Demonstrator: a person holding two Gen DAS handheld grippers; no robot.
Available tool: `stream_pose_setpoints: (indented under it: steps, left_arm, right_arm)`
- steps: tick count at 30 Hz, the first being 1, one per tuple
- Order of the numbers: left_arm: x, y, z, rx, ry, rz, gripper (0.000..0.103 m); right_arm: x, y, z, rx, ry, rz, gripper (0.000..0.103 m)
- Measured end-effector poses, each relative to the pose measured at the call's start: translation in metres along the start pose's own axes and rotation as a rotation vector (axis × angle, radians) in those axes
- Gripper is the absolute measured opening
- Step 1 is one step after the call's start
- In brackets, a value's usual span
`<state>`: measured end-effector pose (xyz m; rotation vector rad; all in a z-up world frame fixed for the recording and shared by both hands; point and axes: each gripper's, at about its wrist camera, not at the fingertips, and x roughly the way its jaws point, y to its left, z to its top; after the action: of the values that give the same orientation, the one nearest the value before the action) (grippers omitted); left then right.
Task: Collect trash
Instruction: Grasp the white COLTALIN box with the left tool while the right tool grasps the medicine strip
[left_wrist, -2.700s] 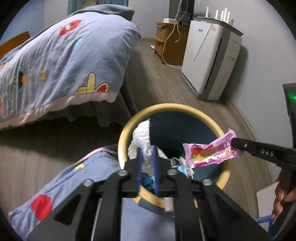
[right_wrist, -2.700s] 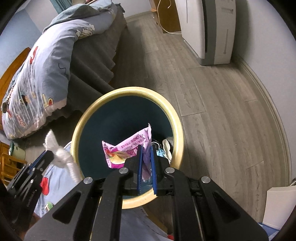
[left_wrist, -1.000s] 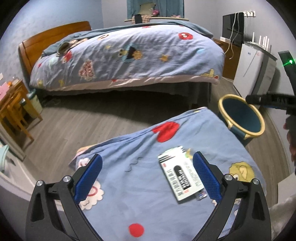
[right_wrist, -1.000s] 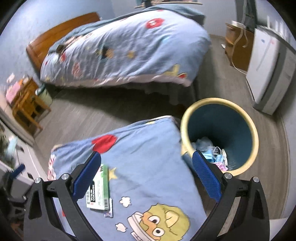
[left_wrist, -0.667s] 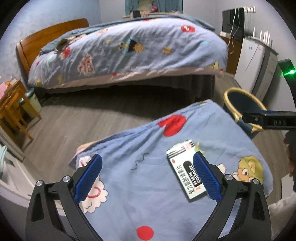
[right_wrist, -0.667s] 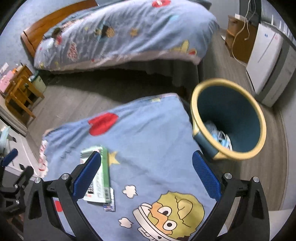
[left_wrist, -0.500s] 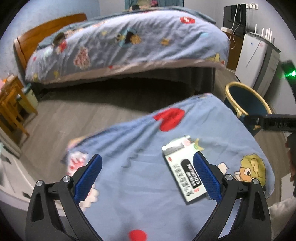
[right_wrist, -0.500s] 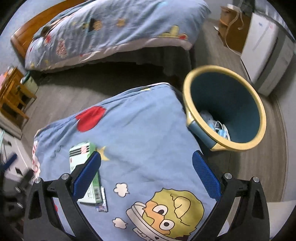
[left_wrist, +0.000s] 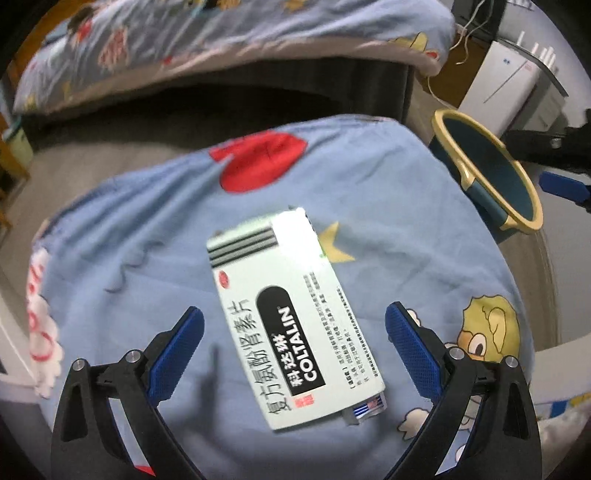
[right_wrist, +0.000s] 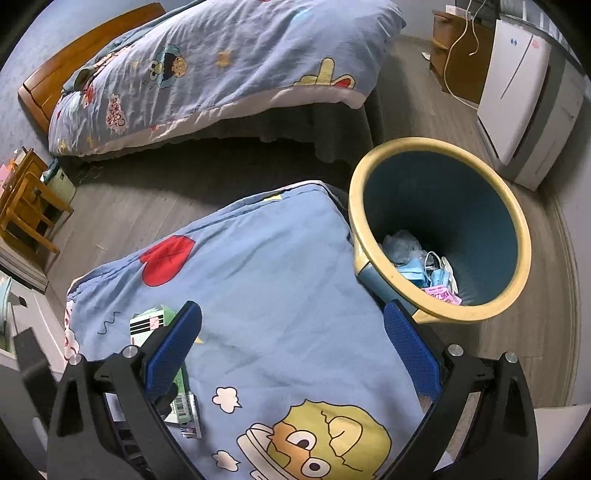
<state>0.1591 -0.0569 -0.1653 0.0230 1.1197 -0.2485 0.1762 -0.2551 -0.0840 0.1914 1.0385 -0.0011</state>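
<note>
Medicine box, white and printed COLTALIN, lies flat on the blue cartoon-print blanket, directly ahead of the left gripper, whose blue-padded fingers are spread wide with nothing between them. Right gripper is likewise spread and empty (the box shows past its left finger). Beside the blanket's edge stands the yellow-rimmed bin, wrappers and masks inside.

Box on blanket, bin beside it
The medicine box is lying on the blanket; the trash bin is standing at two o'clock.
</note>
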Motion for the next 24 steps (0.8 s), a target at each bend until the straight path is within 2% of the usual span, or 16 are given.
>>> stream_pose_setpoints:
  steps: [4, 6, 8, 10, 13, 17, 21, 24]
  left_arm:
    - [0.013, 0.004, -0.001, -0.012, 0.037, 0.027, 0.097]
    - [0.019, 0.008, -0.003, -0.037, 0.068, 0.007, 0.097]
    - [0.019, 0.011, -0.003, -0.051, 0.073, -0.015, 0.091]
    - [0.015, 0.012, -0.002, -0.037, 0.059, -0.023, 0.078]
    - [0.008, 0.015, 0.000, -0.037, 0.051, -0.028, 0.076]
    - [-0.006, 0.028, 0.005, -0.026, 0.014, 0.037, 0.076]
    - [-0.029, 0.044, 0.005, 0.034, -0.032, 0.144, 0.076]
    - [-0.046, 0.060, 0.006, -0.025, -0.058, 0.131, 0.076]
  right_arm:
    - [0.003, -0.005, 0.003, -0.005, 0.001, -0.005, 0.097]
    - [0.004, -0.006, 0.003, -0.001, 0.004, -0.001, 0.097]
    - [0.004, -0.006, 0.003, -0.001, 0.005, 0.004, 0.097]
    - [0.003, -0.004, 0.003, -0.011, 0.002, 0.004, 0.097]
    - [0.004, 0.001, 0.001, -0.032, 0.006, 0.004, 0.097]
    - [0.007, 0.011, -0.005, -0.081, 0.019, 0.005, 0.097]
    - [0.007, 0.024, -0.017, -0.146, 0.024, 0.007, 0.097]
    - [0.007, 0.041, -0.035, -0.210, 0.032, 0.004, 0.097]
